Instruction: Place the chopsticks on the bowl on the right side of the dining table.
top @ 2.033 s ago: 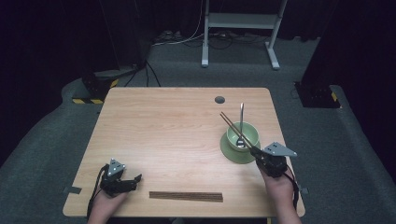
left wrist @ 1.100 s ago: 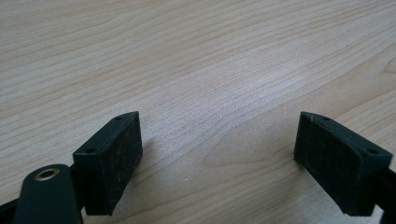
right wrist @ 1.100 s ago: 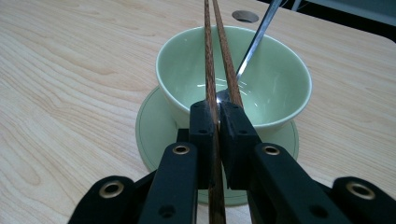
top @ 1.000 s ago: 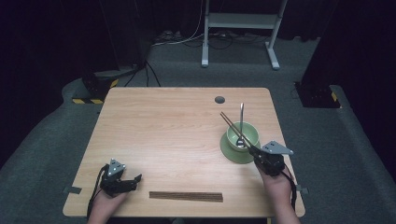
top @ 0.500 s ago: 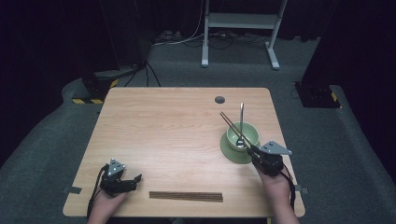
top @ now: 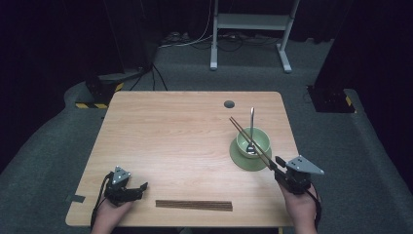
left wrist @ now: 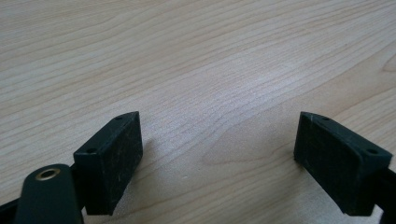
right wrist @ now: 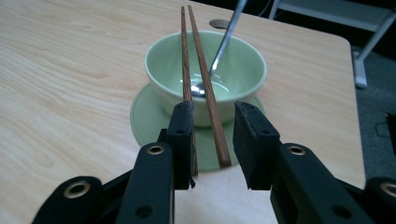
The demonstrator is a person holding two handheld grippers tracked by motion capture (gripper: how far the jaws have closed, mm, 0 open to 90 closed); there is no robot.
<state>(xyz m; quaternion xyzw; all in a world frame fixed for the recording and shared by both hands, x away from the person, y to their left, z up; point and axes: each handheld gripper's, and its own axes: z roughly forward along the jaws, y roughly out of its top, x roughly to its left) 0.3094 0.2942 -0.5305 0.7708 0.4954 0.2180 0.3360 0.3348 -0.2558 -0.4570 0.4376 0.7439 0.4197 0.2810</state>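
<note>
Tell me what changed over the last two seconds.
The right gripper crept slightly toward the bowl, closing in around the near ends of the chopsticks, not yet clamped. The left gripper, spoon, saucer and the dark strip stayed put.

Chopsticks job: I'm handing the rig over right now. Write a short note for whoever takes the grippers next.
Left gripper: open, holding nothing, resting on the table at its near left.
Right gripper: fingers either side of the near ends of the chopsticks, part open, with a gap on one side, so not clamped.
Things: chopsticks lie across the rim of the green bowl, which sits on a saucer; a spoon stands in the bowl. A dark mat lies at the near edge.
Done: nothing lifted yet.
Left: likely close on the chopsticks, lift them off, perhaps onto the mat.
</note>
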